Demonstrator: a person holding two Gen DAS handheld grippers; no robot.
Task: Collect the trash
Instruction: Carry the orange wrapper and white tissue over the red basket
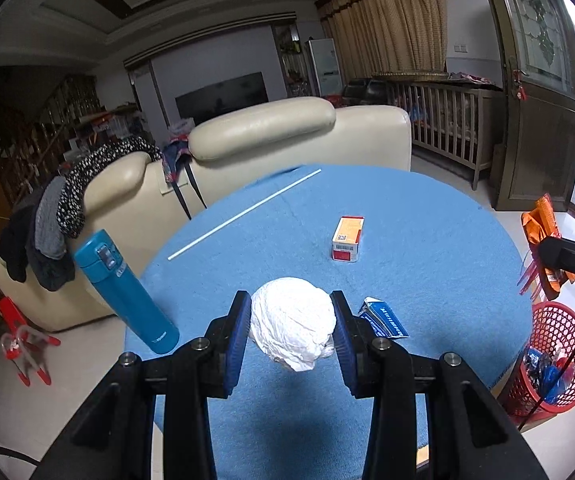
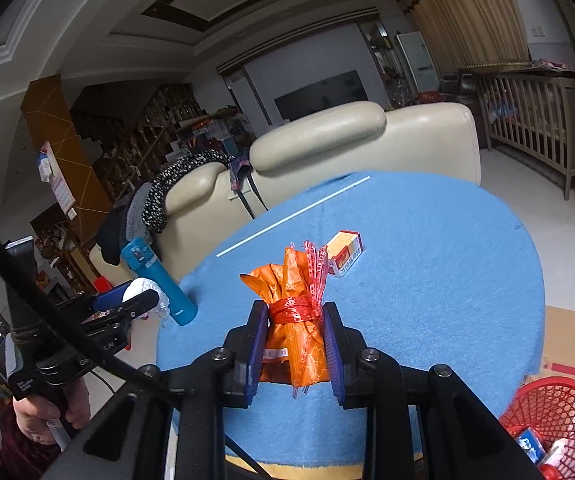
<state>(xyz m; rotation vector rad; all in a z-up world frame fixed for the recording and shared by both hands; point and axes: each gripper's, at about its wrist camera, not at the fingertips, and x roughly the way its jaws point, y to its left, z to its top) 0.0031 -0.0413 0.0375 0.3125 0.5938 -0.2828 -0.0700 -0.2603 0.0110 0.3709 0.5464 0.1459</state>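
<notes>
A: Trash first: our left gripper [image 1: 292, 322] has its jaws clamped on the white paper wad [image 1: 293, 322], lifted over the near side of the counter [image 1: 427, 216].

B: And our right gripper [image 2: 294, 342] has its jaws clamped on the orange wrapper bundle [image 2: 293, 320], also held above the counter.

A: So we judge the carrying step is in hand. The red basket [image 2: 547, 412] sits on the floor, just off the counter's near right edge.

B: Next we'd swing both loads over the basket, then part the jaws above it. The red-and-white box [image 1: 347, 238] and blue carton [image 1: 383, 318] still lie on the counter, farther from the basket.
</notes>
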